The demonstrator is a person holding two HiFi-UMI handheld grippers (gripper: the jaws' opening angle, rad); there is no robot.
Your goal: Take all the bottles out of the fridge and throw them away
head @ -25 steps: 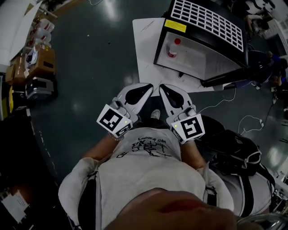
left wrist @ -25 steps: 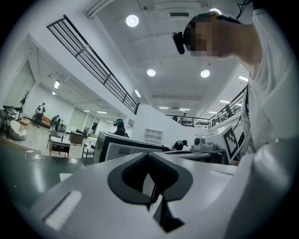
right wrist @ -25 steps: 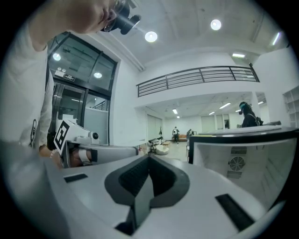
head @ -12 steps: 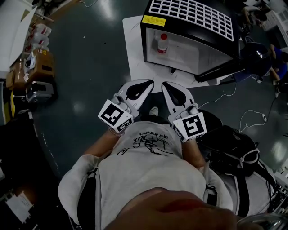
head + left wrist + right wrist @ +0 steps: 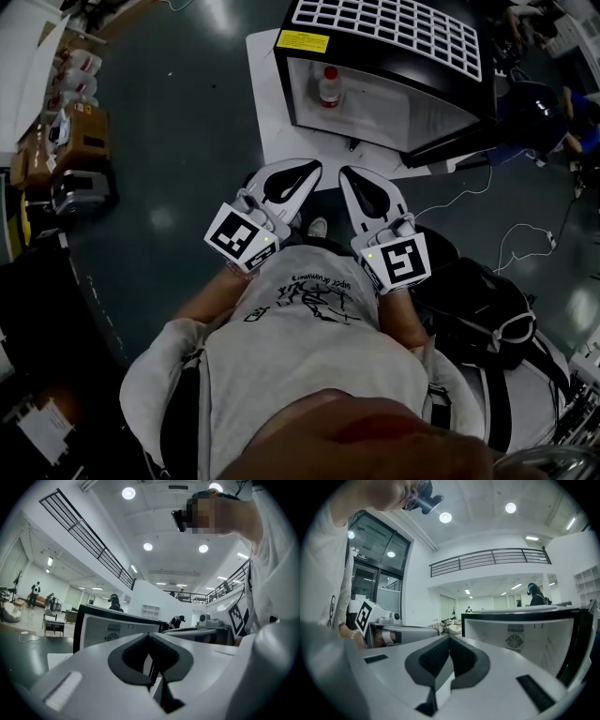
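Since the earlier frame the bottle (image 5: 328, 87) had slid left and a little upward in the head view, carried along with the fridge (image 5: 394, 33), whose open front came closer to your two grippers. The grippers themselves kept their place side by side in front of your chest.

That bottle, clear with a red cap, stood upright inside the fridge, at the left end of the open compartment, its long axis vertical. No other bottle showed in there. It lay straight ahead of your fingertips and well apart from them, roughly on the line between the two grippers. By my reading it was slightly nearer the left gripper (image 5: 312, 169) than the right gripper (image 5: 349, 174).

You held both grippers about level, pointing at the fridge. Each gripper view showed its pads pressed together with nothing between them, so either one would have needed opening before it could go round the bottle.

The fridge sat on a white sheet (image 5: 272, 131) on the dark floor, with its door (image 5: 450, 150) swung out on the right side. A black bag (image 5: 478, 300) lay on the floor to the right of the fridge front, beside you. Boxes (image 5: 66, 131) were stacked well off to the left of the fridge.
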